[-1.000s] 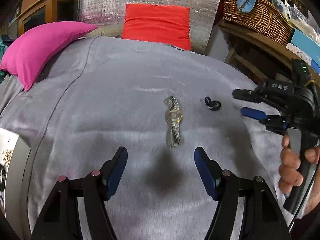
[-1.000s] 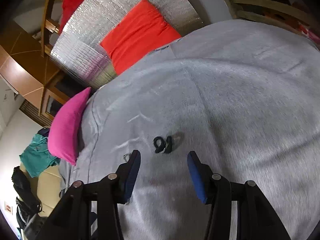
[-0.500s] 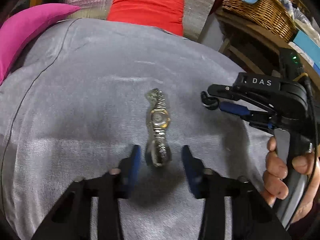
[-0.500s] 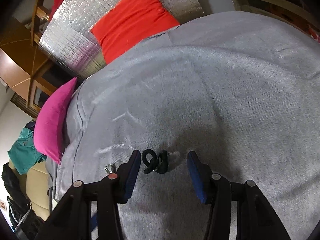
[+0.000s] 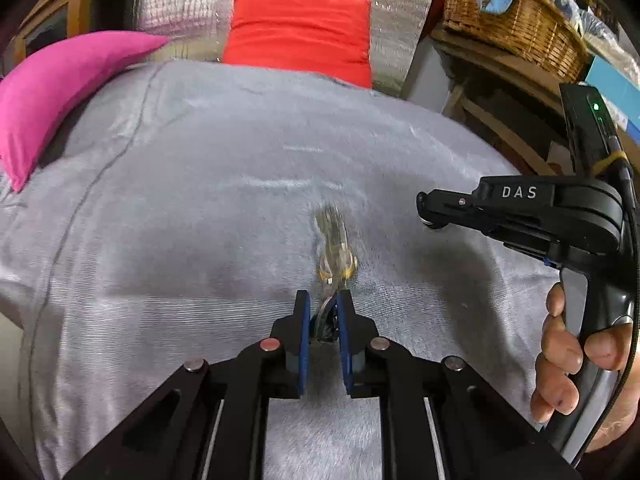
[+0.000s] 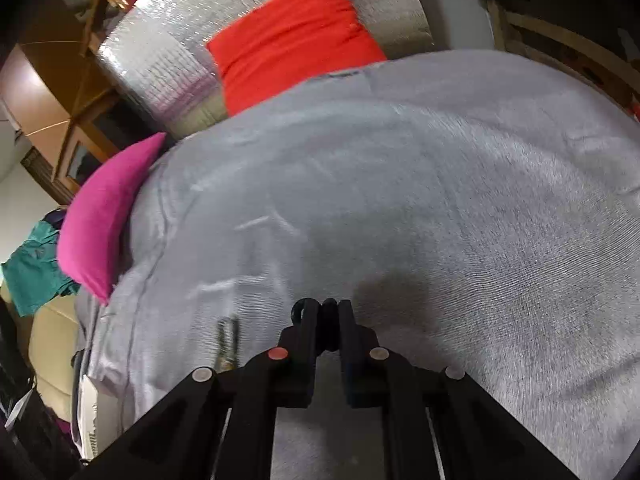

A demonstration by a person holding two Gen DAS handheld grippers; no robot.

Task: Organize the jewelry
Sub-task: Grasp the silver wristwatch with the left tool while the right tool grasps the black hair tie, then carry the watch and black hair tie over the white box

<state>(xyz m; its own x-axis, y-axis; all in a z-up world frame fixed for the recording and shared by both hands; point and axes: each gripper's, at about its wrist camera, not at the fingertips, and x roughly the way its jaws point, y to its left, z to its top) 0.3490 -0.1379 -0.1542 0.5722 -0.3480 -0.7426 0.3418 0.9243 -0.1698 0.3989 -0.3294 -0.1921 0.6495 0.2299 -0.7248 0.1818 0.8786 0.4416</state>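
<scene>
While the left gripper [image 5: 323, 312] clamps the near end of the watch [image 5: 334, 246], its band extends ahead over the grey blanket [image 5: 180, 220]; the right gripper [image 6: 328, 320] pinches the black ring [image 6: 301, 309] at its tips.

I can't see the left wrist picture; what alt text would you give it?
The left gripper is shut on one end of a metal watch lying on a grey blanket. To its right, a hand holds the right gripper; pink and red pillows lie behind.

Metal watch [image 5: 334, 248] — black rings [image 6: 316, 314] — both gripped
</scene>
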